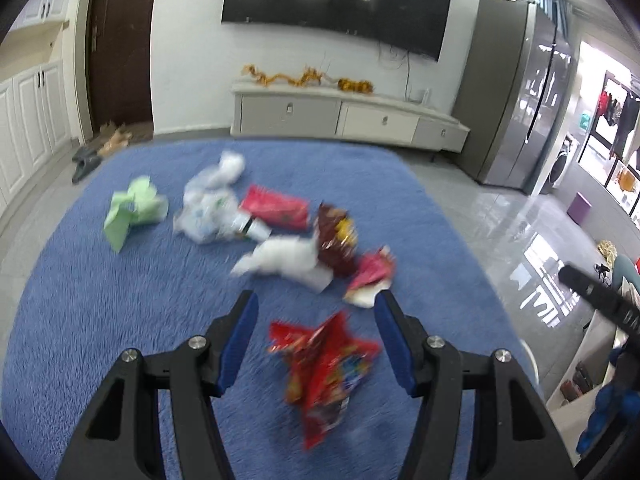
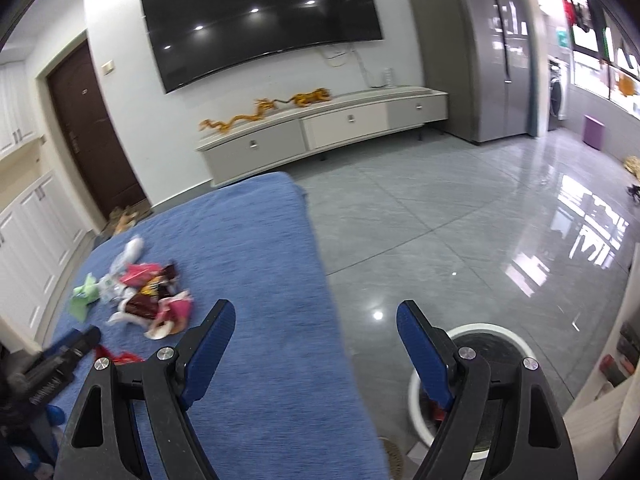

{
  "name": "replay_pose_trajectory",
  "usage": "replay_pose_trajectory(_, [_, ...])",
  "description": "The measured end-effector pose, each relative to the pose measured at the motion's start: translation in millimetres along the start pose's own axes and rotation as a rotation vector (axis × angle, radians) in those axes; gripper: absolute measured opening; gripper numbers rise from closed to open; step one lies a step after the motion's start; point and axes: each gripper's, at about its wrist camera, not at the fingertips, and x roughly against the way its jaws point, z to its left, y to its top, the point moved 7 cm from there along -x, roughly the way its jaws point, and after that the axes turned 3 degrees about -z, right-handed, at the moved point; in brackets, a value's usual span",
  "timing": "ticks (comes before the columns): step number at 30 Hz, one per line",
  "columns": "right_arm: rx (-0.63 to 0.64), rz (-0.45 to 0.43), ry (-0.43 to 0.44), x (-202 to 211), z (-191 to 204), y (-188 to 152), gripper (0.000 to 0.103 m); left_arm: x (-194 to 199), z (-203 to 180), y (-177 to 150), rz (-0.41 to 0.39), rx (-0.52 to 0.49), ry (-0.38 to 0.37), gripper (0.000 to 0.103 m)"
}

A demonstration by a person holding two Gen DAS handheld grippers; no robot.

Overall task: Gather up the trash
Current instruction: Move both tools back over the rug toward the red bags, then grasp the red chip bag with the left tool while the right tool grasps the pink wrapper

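Note:
Trash lies on a blue fuzzy cloth (image 1: 100,300). My left gripper (image 1: 316,308) is open, its jaws on either side of a red snack wrapper (image 1: 324,368) that lies on the cloth. Beyond it lie a white crumpled tissue (image 1: 284,260), a brown snack bag (image 1: 336,240), a pink wrapper (image 1: 372,272), a red-pink bag (image 1: 276,208), clear plastic (image 1: 208,208) and green paper (image 1: 134,208). My right gripper (image 2: 316,320) is open and empty, over the cloth's right edge. A white bin (image 2: 480,344) stands on the floor under its right finger. The trash pile (image 2: 148,296) is to its left.
A white TV cabinet (image 1: 344,116) and a wall TV (image 1: 336,0) stand behind. A grey fridge (image 1: 516,92) is at the right. Grey floor tiles (image 2: 440,220) lie right of the cloth. The left gripper (image 2: 60,360) shows in the right wrist view.

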Motion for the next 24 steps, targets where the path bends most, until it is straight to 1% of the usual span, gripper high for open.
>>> replay_pose_trajectory(4, [0.025,0.03,0.069,-13,34,-4,0.082,-14,8,-17,0.072,0.038,-0.041,0.059])
replay_pose_trajectory(8, [0.043,0.083,0.139,-32,62,-11,0.082,-21,3,-25,0.092,0.027,-0.082,0.059])
replay_pose_trajectory(12, [0.053,0.134,0.202,-54,88,-16,0.08,-34,3,-30,0.126,0.048,-0.105,0.059])
replay_pose_trajectory(14, [0.059,0.16,0.232,-64,99,-19,0.076,-39,5,-30,0.132,0.058,-0.117,0.058])
replay_pose_trajectory(17, [0.066,0.2,0.264,-80,113,-25,0.067,-45,11,-29,0.138,0.076,-0.129,0.049])
replay_pose_trajectory(18, [0.072,0.212,0.273,-85,118,-27,0.066,-46,14,-29,0.141,0.083,-0.134,0.046])
replay_pose_trajectory(19, [0.076,0.219,0.279,-87,121,-29,0.065,-48,17,-30,0.144,0.089,-0.138,0.039])
replay_pose_trajectory(21, [0.08,0.234,0.297,-94,128,-31,0.064,-49,21,-31,0.14,0.091,-0.142,0.036])
replay_pose_trajectory(24, [0.09,0.258,0.314,-104,136,-34,0.059,-48,21,-32,0.136,0.092,-0.157,0.035])
